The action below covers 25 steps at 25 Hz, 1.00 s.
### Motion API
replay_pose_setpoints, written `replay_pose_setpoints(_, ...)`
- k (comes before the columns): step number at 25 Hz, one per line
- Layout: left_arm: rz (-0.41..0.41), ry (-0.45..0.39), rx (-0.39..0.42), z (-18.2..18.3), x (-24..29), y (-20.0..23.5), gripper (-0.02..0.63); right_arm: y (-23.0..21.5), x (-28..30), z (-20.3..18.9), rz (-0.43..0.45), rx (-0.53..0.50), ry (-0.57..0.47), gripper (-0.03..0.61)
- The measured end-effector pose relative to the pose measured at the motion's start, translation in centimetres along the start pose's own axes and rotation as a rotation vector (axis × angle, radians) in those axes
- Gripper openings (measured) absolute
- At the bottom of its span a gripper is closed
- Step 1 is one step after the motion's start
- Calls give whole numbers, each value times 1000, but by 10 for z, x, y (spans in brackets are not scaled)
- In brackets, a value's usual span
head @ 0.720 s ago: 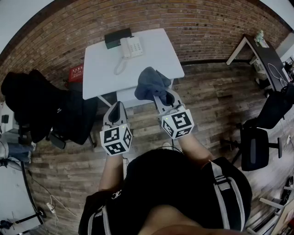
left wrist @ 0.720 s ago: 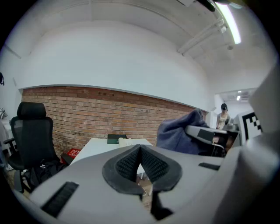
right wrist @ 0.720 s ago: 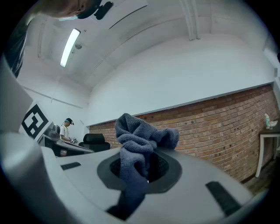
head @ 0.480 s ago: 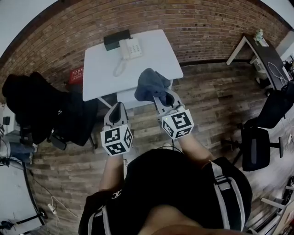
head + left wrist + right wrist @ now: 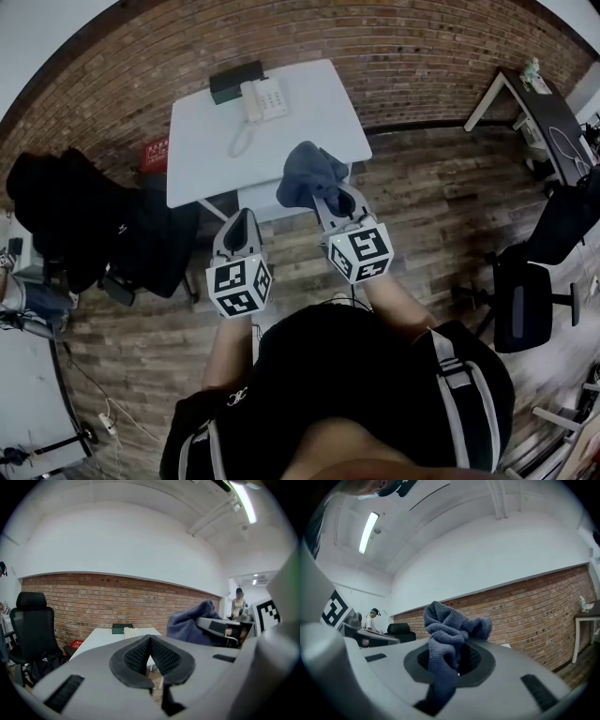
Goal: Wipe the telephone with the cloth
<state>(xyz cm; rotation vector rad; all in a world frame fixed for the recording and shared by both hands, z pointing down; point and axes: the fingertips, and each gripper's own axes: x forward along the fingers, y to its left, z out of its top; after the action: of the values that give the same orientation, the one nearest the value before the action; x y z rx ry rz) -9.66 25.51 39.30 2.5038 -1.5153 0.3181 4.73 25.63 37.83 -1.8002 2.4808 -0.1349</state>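
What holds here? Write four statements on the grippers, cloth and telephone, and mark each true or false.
The telephone stands on the white table. True.
The right gripper is shut on the cloth. True.
The left gripper holds the telephone. False: its jaws are together on nothing.
The cloth touches the telephone. False: it is held in the air, well short of it.

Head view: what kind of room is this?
Most likely an office or lab workroom. A white table with a telephone stands against a brick wall. A black office chair sits on the wood floor, and there is a second desk at the right.
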Motion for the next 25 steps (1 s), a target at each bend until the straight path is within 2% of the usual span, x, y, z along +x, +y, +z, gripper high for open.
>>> replay_pose_setpoints(14, 47, 12, -30, -6, 35, -38, -3, -53, 2, -6, 48, -12, 15, 28)
replay_pose_setpoints(18, 46, 29, -16, -12, 46, -54, -3, -72, 1, -5, 51, -5, 10, 28)
replay_pose_setpoints(25, 52, 19, -19, -5, 74, -48, -3, -86, 25, -14, 69, -11, 33, 28)
